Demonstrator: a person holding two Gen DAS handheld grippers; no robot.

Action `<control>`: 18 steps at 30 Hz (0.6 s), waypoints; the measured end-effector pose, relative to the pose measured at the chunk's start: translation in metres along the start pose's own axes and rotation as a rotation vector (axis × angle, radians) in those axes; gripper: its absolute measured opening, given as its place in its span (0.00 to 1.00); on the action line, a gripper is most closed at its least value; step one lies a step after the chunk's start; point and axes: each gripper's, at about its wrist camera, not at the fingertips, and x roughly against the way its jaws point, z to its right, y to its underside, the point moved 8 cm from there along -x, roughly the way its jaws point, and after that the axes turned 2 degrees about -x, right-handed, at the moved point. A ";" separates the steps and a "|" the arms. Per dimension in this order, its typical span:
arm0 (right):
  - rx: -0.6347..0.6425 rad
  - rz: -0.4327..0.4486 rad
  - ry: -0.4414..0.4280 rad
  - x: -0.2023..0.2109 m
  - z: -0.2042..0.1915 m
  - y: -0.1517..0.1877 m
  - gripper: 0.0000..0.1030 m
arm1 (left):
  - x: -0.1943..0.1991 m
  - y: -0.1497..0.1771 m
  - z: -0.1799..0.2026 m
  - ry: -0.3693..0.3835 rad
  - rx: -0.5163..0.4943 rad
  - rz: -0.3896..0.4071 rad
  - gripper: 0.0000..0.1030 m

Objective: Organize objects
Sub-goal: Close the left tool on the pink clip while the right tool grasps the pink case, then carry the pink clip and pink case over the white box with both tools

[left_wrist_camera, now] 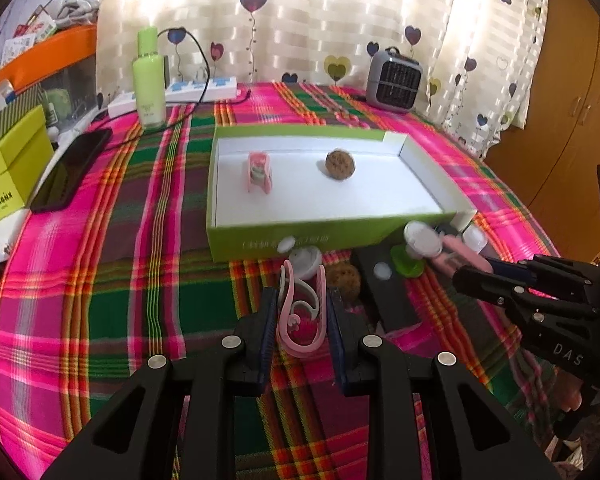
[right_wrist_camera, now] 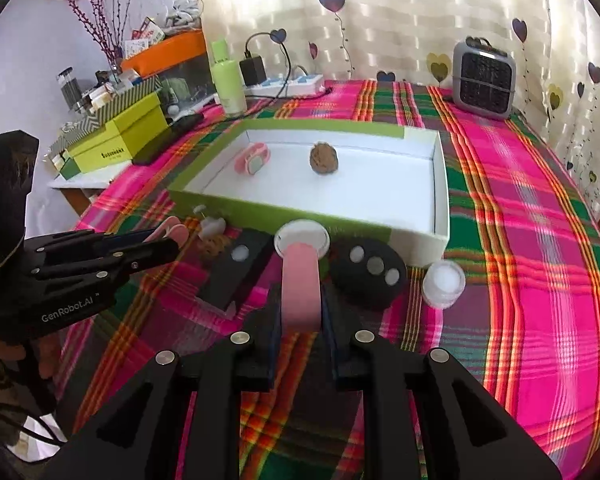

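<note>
Counter (right_wrist_camera: 540,240): covered by a pink, green and orange plaid cloth.

Tray (left_wrist_camera: 292,236): shallow, green outside, white inside, at mid-counter. Holds a pink clip (left_wrist_camera: 259,171) toward its left and a brown round puff (left_wrist_camera: 340,164) near the middle, well apart.

Left gripper (left_wrist_camera: 302,312): fingers closed onto a pink looped clip (left_wrist_camera: 302,308), gripped from both sides, just in front of the tray's near wall. A white round cap (left_wrist_camera: 307,261) and a second brown puff (left_wrist_camera: 343,276) sit just beyond it.

Right gripper (right_wrist_camera: 300,308): fingers closed onto a pink handle (right_wrist_camera: 300,284) that ends in a white round head (right_wrist_camera: 302,238), the head reaching the tray's near wall.

Beside the right gripper: black block (right_wrist_camera: 242,268) with one white dot to its left; black oval pad (right_wrist_camera: 366,272) with three pale dots to its right; small white jar (right_wrist_camera: 444,282) further right.

Far edge of counter: green bottle (left_wrist_camera: 150,80), white power strip (left_wrist_camera: 202,88), grey fan heater (left_wrist_camera: 396,80). Black phone (left_wrist_camera: 72,168) at left.
</note>
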 end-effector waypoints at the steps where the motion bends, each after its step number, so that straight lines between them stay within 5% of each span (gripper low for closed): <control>1: 0.005 0.006 -0.005 0.002 -0.002 -0.002 0.18 | 0.002 -0.004 0.001 0.004 0.001 0.008 0.21; 18: -0.006 0.047 -0.077 0.002 -0.002 -0.040 0.18 | -0.016 -0.040 0.006 0.032 0.001 0.026 0.21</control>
